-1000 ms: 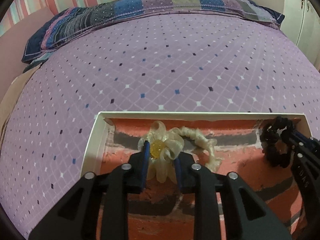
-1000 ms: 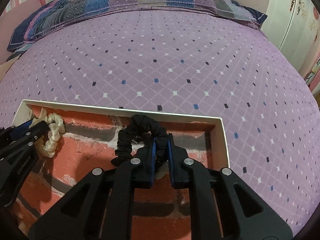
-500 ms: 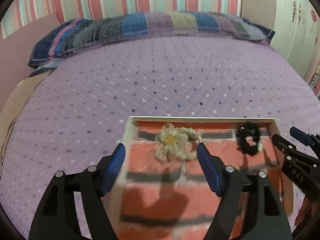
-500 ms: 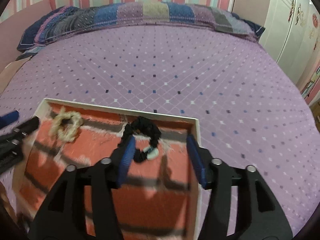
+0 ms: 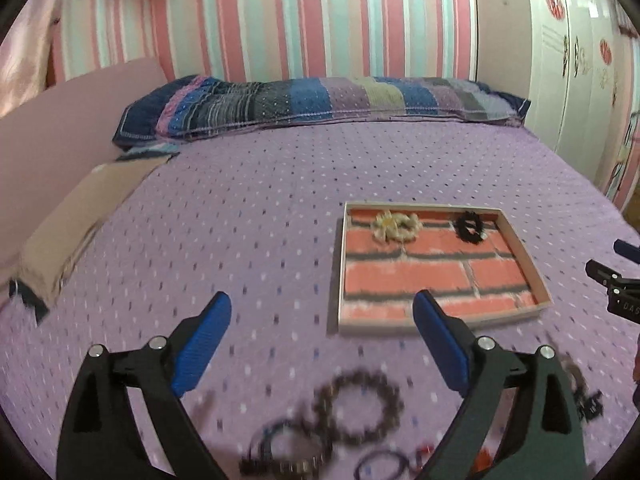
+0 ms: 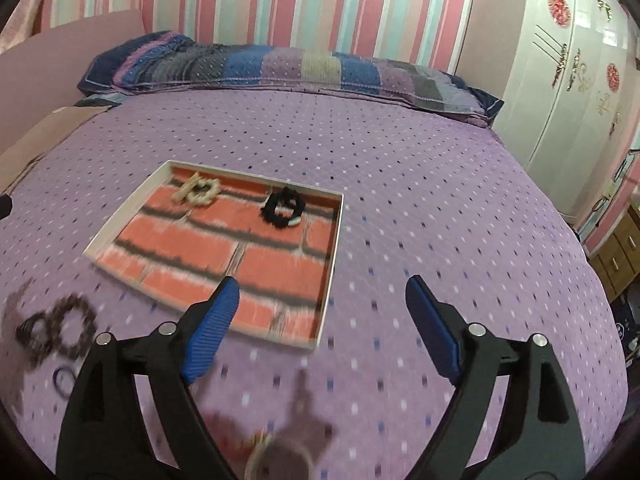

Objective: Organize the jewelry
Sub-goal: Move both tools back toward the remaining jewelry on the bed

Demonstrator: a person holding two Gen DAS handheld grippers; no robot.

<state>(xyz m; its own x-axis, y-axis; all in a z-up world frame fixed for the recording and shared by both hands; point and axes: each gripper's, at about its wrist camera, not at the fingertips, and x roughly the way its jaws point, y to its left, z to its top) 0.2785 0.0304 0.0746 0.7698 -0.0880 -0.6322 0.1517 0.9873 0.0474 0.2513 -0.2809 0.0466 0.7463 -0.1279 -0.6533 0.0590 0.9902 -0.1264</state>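
Observation:
A shallow white tray (image 5: pixel 341 268) (image 6: pixel 334 256) with a brick-pattern floor lies on the purple bed. In it lie a cream flower scrunchie (image 5: pixel 396 226) (image 6: pixel 198 192) at the far left and a black scrunchie (image 5: pixel 469 228) (image 6: pixel 283 207) at the far right. My left gripper (image 5: pixel 322 308) is open and empty, pulled back in front of the tray. My right gripper (image 6: pixel 322 292) is open and empty over the tray's near right corner. A dark beaded bracelet (image 5: pixel 356 408) (image 6: pixel 74 326) and small hair ties (image 5: pixel 380 466) lie blurred on the bed near me.
A long patchwork pillow (image 5: pixel 320 104) lies across the far end of the bed. A beige folded cloth (image 5: pixel 80 220) lies at the left edge. A white wardrobe (image 6: pixel 568 72) stands on the right. A blurred ring-shaped item (image 6: pixel 280 456) lies just below the right gripper.
Both grippers let go of their scrunchies in the tray, opened wide and drew back toward me. More loose jewelry on the bed has come into view.

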